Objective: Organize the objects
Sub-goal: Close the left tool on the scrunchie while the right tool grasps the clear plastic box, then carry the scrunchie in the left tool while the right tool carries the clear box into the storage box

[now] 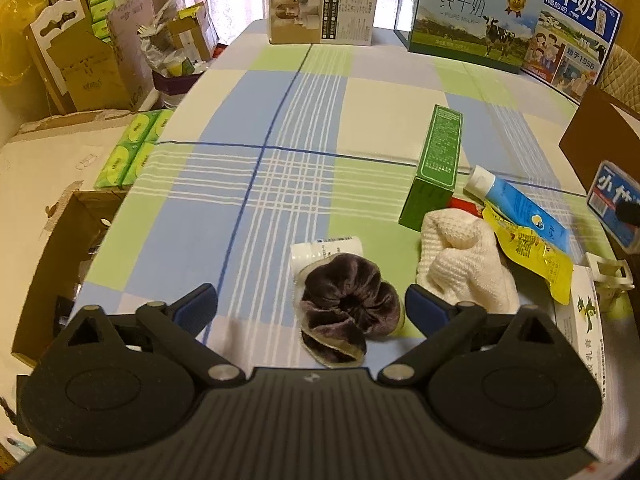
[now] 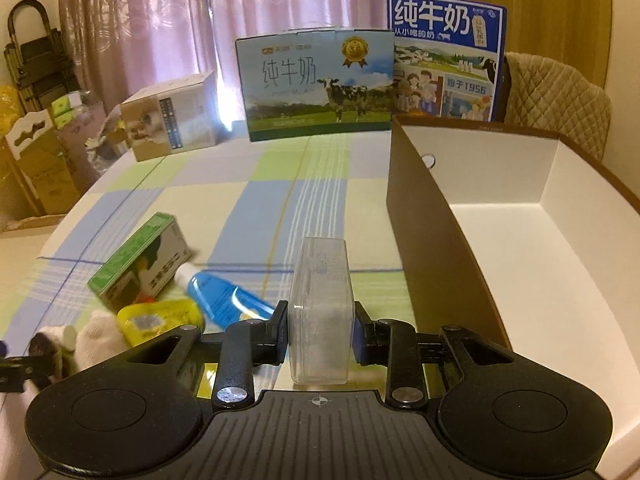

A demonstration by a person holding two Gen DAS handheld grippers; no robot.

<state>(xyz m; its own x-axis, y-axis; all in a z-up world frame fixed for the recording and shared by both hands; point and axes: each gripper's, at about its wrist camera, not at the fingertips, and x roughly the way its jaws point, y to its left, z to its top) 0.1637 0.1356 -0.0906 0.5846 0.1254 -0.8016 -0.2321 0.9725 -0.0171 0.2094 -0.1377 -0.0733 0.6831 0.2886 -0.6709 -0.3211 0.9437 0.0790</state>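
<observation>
Clear box [image 2: 320,312] clamped in right gripper [image 2: 320,334], beside brown tray [image 2: 424,216]

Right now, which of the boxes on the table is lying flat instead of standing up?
The narrow green box, lying on its long side beside the blue tube. The brown-and-white box and the two milk boxes at the far edge stand upright.

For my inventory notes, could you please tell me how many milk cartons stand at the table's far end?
2: the light-blue cow carton stands in the middle, and the dark-blue carton stands to its right, behind the open box. Others may be hidden.
</observation>
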